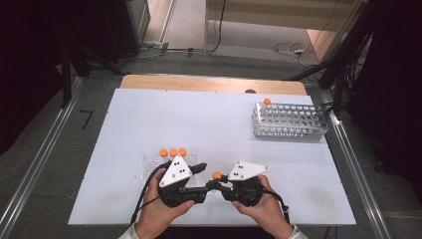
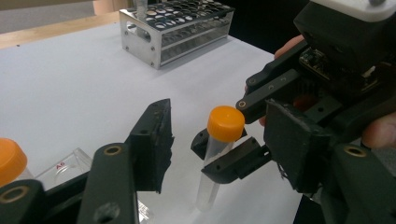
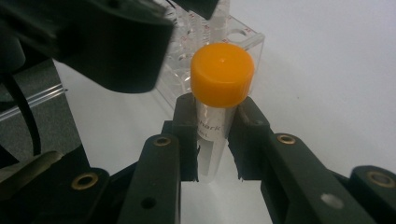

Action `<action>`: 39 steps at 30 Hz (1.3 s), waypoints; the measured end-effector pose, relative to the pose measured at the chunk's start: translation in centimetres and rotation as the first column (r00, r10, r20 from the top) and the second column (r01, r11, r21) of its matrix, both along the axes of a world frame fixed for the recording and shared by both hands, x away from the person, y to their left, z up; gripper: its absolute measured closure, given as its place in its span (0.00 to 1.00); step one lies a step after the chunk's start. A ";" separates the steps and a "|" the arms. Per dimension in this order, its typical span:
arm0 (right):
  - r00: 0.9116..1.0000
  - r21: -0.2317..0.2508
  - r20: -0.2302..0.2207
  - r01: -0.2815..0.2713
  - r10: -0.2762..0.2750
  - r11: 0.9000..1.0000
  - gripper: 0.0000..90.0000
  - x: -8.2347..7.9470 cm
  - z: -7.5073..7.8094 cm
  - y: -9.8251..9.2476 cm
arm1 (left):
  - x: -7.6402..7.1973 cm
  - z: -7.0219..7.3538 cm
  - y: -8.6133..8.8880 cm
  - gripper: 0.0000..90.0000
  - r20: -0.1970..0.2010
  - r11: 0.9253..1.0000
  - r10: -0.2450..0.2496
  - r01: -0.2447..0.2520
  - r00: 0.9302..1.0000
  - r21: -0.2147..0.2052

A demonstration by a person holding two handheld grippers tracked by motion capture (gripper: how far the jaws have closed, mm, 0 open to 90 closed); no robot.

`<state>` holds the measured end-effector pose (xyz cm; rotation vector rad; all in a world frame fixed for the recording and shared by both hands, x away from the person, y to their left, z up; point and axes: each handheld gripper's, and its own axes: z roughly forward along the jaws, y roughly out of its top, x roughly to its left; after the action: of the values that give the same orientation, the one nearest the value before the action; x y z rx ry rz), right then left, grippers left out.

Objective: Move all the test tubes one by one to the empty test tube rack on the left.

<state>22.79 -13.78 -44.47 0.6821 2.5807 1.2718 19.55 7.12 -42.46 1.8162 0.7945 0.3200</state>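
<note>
The metal rack stands far right on the table, the clear rack near.

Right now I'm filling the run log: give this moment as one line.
right gripper: shut on tube | left gripper: open, beside tube | clear rack: three capped tubes | metal rack: one tube

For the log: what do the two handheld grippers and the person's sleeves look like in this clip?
Both the left gripper and the right gripper are black, each topped by a grey three-cornered plate with dark dots. Each claw has two flat black jaws on linkage arms with brass-coloured rivets. A black cable trails from the left one. Light cuffs show at the wrists.
</note>
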 end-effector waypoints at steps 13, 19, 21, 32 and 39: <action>1.000 0.005 0.002 -0.027 0.027 1.000 0.80 -0.5 0.0 0.6 | 0.2 -0.7 -0.6 0.69 -0.008 1.000 -0.024 0.024 1.000 0.017; 1.000 0.005 0.003 -0.026 0.026 1.000 0.80 -0.5 0.0 0.6 | 0.2 -0.8 -0.7 0.75 -0.012 0.999 -0.036 0.036 0.999 0.022; 1.000 0.004 0.002 -0.025 0.025 1.000 0.80 -0.5 0.0 0.6 | 0.2 -0.9 -0.8 0.76 -0.012 0.999 -0.038 0.038 0.999 0.021; 0.999 0.028 -0.012 -0.031 0.032 0.999 0.69 -0.6 0.1 0.6 | 0.1 -0.6 -0.6 0.78 -0.005 0.999 -0.043 0.043 0.999 0.021; 1.000 0.046 -0.015 -0.024 0.025 0.999 0.49 -0.5 0.2 0.3 | -0.1 0.2 0.1 0.78 0.004 0.999 -0.032 0.032 0.999 0.000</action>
<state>22.24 -13.46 -44.24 0.6730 2.5873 1.3419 19.48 7.18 -42.24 1.8259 0.7619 0.3026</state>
